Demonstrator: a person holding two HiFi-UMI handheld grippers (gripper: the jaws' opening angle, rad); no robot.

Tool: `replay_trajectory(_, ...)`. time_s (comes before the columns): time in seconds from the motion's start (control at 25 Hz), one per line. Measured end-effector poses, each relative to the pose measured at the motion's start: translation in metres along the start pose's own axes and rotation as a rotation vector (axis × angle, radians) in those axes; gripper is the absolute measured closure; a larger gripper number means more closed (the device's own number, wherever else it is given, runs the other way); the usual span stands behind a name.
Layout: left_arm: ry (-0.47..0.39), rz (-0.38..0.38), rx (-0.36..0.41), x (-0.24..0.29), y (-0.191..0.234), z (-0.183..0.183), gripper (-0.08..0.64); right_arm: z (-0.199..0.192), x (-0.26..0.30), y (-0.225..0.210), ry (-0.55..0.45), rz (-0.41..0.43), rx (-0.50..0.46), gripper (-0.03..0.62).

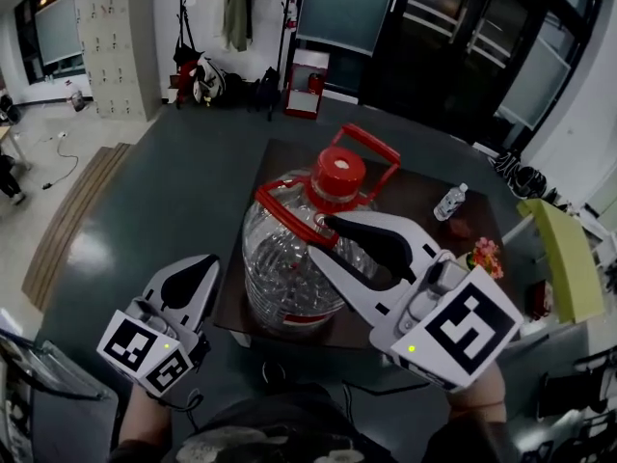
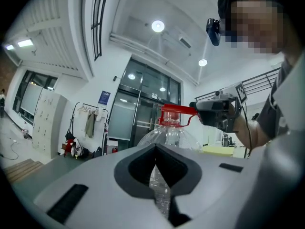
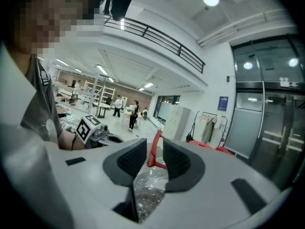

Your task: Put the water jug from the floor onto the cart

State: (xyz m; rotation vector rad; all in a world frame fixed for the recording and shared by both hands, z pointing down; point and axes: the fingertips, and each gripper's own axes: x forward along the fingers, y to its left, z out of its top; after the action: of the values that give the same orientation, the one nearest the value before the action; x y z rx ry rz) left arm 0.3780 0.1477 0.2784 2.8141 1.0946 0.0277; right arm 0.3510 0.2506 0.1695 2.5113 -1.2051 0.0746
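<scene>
A big clear water jug [image 1: 289, 263] with a red cap [image 1: 338, 176] and a red carry handle [image 1: 280, 199] stands upright over the cart's brown deck [image 1: 253, 177]; I cannot tell whether its base rests on the deck. My right gripper [image 1: 324, 237] comes in from the lower right, shut on the handle, and the red strap [image 3: 153, 149] shows between its pads in the right gripper view. My left gripper [image 1: 204, 270] hangs to the jug's lower left, shut and holding nothing. The jug [image 2: 169, 135] is visible beyond the left gripper's closed tips.
A small water bottle [image 1: 449, 202] and a bunch of flowers [image 1: 485, 256] lie on the deck's right side. A yellow-green chair [image 1: 564, 258] stands at the right. Wooden steps [image 1: 77, 210] lie at the left, with lockers [image 1: 116, 46] and a coat rack [image 1: 236, 17] at the back.
</scene>
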Motion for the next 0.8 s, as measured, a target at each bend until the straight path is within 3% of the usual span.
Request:
replay_trajectory(0.12,0.01,0.015,0.005,0.003,0.012,0.0,0.552,0.003,0.01,0.002,0.084,0.077,-0.051,0.512)
replay_trajectory(0.4,0.028,0.034,-0.011,0.011,0.041,0.007,0.552,-0.019,0.032,0.002,0.457,0.225,-0.111,0.506)
replay_trajectory(0.64,0.034,0.025,-0.044,0.015,0.044,-0.013,0.552,-0.039,0.044,0.012,0.668,0.309,-0.138,0.506)
replay_trajectory(0.8,0.035,0.022,-0.05,0.013,0.038,-0.015,0.552,-0.045,0.047,0.012,0.75,0.337,-0.12,0.508)
